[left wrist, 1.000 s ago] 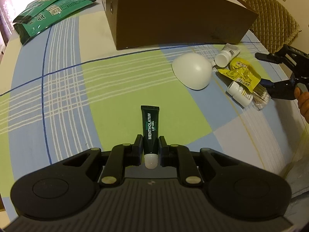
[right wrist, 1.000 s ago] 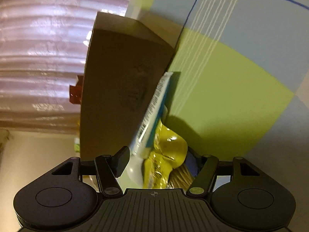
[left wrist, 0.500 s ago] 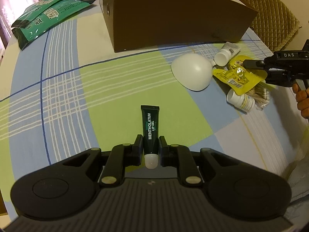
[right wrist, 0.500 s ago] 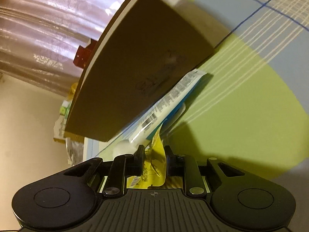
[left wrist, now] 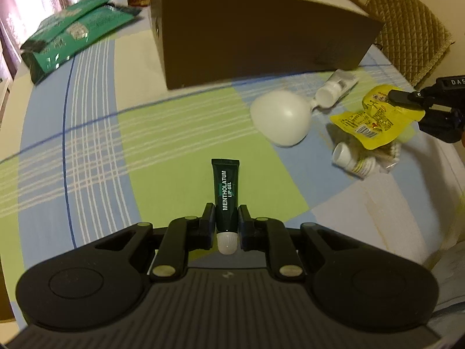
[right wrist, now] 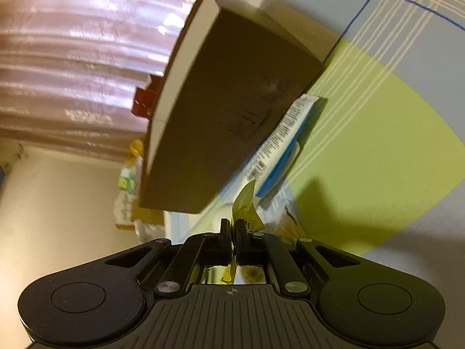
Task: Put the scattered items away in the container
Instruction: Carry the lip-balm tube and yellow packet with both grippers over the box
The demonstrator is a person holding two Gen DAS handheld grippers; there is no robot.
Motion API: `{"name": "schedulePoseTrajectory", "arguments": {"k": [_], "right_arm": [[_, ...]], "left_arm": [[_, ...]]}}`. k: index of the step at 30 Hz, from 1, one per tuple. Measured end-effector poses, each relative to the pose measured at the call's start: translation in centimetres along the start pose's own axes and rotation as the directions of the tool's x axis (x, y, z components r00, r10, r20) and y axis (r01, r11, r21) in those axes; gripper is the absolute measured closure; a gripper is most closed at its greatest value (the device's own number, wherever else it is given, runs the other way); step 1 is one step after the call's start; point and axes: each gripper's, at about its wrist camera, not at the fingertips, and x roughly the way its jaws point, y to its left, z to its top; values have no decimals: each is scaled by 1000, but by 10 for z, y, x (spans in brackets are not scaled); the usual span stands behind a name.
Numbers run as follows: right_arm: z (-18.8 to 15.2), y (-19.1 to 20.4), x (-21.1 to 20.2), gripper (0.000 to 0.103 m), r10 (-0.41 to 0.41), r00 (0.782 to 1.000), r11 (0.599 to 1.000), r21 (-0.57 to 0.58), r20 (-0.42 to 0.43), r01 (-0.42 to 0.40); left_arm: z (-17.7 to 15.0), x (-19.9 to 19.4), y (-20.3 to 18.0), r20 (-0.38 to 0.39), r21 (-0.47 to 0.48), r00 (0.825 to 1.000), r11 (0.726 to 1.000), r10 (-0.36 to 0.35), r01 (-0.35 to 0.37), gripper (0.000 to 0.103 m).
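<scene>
My left gripper (left wrist: 226, 218) is shut on a dark green lip gel tube (left wrist: 226, 186), held just above the checked tablecloth, white cap toward me. The brown box (left wrist: 261, 37) stands at the far side of the table. At the right edge my right gripper (left wrist: 407, 99) is shut on a yellow sachet (left wrist: 375, 119), lifted off the cloth. In the right wrist view the right gripper (right wrist: 232, 226) pinches the sachet's edge (right wrist: 247, 203), with the brown box (right wrist: 226, 116) tilted beyond. A white tube (left wrist: 337, 87) lies by the box, also the white tube (right wrist: 279, 151).
A white dome-shaped object (left wrist: 282, 119) rests mid-table. A small white bottle (left wrist: 351, 160) and a clear packet (left wrist: 386, 157) lie under the raised sachet. Green packets (left wrist: 72, 32) sit far left. A padded chair (left wrist: 412, 37) stands beyond the table's right edge.
The right gripper closed on the yellow sachet and lifted it up and to the right, uncovering the bottle and packet. The left gripper kept holding the lip gel tube, shifting only slightly.
</scene>
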Motion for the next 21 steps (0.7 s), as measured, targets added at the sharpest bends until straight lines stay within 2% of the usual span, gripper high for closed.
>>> {"name": "schedulePoseTrajectory", "arguments": {"k": [9,21], "right_arm": [[8,17,-23,98,49,997,999,-2,66,-49],[15,19,-43,98,76,990,997,14,121,-78]], "left_arm": [[22,-29,-14,89,36,996,999,-4,1,91],[43,-39,-21,136,61,991,998,2,-11,91]]}}
